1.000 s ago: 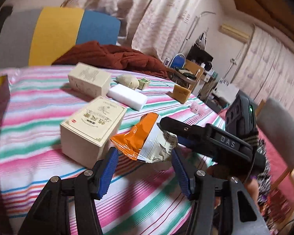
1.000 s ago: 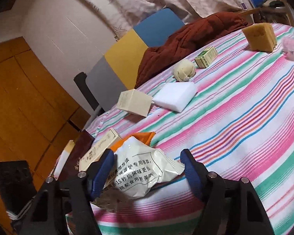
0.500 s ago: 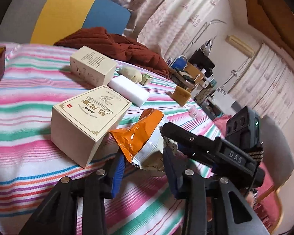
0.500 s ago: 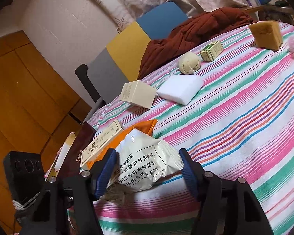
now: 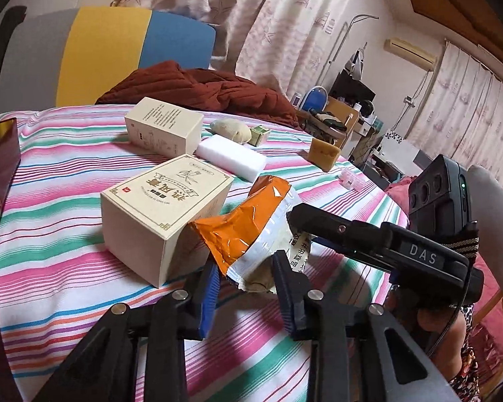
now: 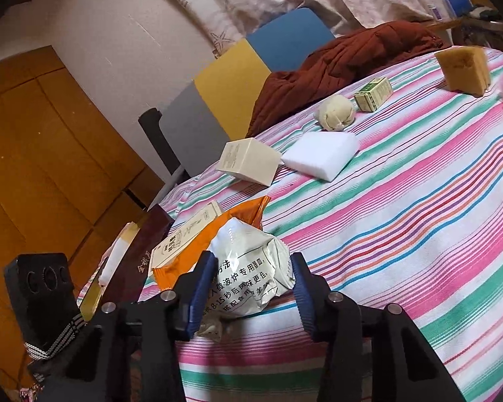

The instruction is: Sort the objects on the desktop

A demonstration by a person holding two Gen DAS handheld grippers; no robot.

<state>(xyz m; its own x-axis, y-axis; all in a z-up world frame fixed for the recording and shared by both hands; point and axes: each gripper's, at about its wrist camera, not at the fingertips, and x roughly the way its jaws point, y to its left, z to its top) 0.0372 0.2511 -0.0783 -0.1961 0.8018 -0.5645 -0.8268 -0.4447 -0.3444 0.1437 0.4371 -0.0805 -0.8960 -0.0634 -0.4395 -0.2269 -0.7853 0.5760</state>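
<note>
Fingers [image 5: 209,288] of both grippers pinch the snack packet [image 6: 248,264]; its underside is hidden.

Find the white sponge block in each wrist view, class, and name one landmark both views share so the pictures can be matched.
Left wrist view: the white sponge block lies centre, upper half, just beyond the printed box nearest the camera.
Right wrist view: it lies right of centre, upper half, beside a tilted cream box.
Shared landmark: the small green box next to a beige pouch.
</note>
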